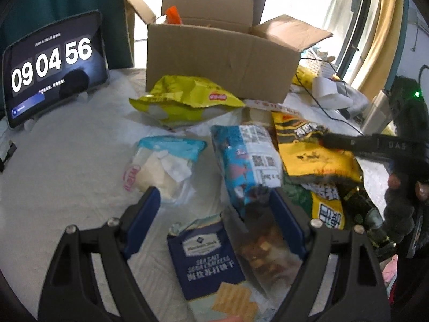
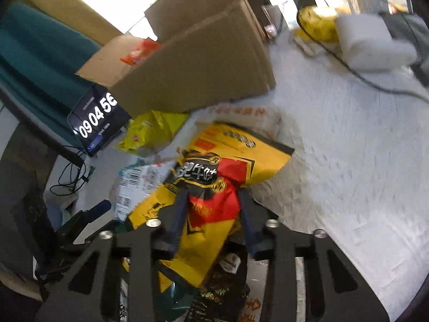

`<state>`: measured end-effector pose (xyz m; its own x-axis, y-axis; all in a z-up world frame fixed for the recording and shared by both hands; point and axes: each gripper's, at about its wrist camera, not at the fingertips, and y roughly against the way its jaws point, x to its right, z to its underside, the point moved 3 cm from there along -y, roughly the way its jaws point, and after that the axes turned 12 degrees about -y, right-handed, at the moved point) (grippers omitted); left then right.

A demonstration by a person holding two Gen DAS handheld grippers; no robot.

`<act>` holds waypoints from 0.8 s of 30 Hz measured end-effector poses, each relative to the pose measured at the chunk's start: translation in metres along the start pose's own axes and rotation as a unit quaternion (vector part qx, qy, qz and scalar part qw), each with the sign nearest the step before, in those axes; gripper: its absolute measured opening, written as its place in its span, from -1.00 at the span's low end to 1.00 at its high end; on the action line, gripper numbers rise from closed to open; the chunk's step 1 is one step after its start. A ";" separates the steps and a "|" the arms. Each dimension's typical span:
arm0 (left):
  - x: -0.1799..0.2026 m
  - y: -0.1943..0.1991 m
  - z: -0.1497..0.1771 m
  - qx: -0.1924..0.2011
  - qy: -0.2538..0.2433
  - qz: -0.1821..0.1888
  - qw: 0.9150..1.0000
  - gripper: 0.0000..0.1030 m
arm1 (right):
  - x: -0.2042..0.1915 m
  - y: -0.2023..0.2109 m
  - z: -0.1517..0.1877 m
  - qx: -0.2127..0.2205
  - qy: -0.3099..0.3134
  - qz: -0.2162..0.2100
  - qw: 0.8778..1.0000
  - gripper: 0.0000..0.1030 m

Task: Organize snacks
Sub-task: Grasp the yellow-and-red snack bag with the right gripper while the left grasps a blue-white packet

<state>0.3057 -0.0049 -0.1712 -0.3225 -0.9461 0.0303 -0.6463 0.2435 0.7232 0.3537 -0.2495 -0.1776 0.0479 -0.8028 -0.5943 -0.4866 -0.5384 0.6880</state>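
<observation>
Work surface: a table [image 1: 67,166] under a white textured cloth, cluttered with snack packets. A brown cardboard box [image 1: 222,61] stands open at the far side, flaps raised, with orange packaging [image 1: 173,14] visible inside. A tablet [image 1: 53,64] is propped to the left of the box, showing 09 04 56. To the right of the box lie a white device [image 1: 329,91] and a black cable [image 1: 319,102]. Behind the table: teal fabric on the left, bright windows and a yellow curtain [image 1: 383,35] on the right.

Left gripper [image 1: 211,214]: fingers spread wide, gripping nothing. Between them lie a navy cracker bag [image 1: 206,263] and a clear packet of dark snacks [image 1: 265,257]. Beyond them are a blue-white bag [image 1: 246,161], a pale packet [image 1: 163,166] and a lime-green bag [image 1: 185,99] in front of the box.

Right gripper [image 2: 211,201]: fingers closed onto a yellow-red bag [image 2: 222,166], pinching its crumpled middle. The bag sits near the box, over other packets on the cloth; whether it is raised clear of them cannot be told.
</observation>
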 end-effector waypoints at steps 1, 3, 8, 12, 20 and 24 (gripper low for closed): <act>0.003 0.003 -0.001 0.002 -0.004 0.000 1.000 0.64 | -0.002 0.004 -0.001 0.010 0.006 0.002 1.000 -0.42; 0.007 0.008 -0.001 0.007 -0.010 0.002 1.000 0.64 | -0.004 0.016 -0.004 0.031 0.013 0.004 0.999 -0.48; 0.008 0.022 0.003 0.005 -0.012 -0.014 1.000 0.64 | -0.004 0.051 -0.013 0.081 0.019 0.006 0.997 -0.56; 0.002 0.038 0.018 -0.004 0.005 -0.023 1.000 0.64 | 0.003 0.081 -0.015 0.110 0.023 0.008 0.994 -0.57; 0.023 0.058 0.065 -0.047 0.065 -0.017 0.997 0.64 | 0.016 0.115 -0.002 0.139 0.017 0.010 0.990 -0.57; 0.042 0.059 0.090 -0.072 0.094 -0.006 0.993 0.64 | 0.017 0.128 0.011 0.145 0.021 0.006 0.989 -0.57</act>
<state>0.1921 -0.0115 -0.1893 -0.1710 -0.9753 0.1398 -0.5401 0.2115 0.8146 0.2830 -0.3289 -0.1044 0.0746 -0.8216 -0.5651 -0.7161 -0.4385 0.5430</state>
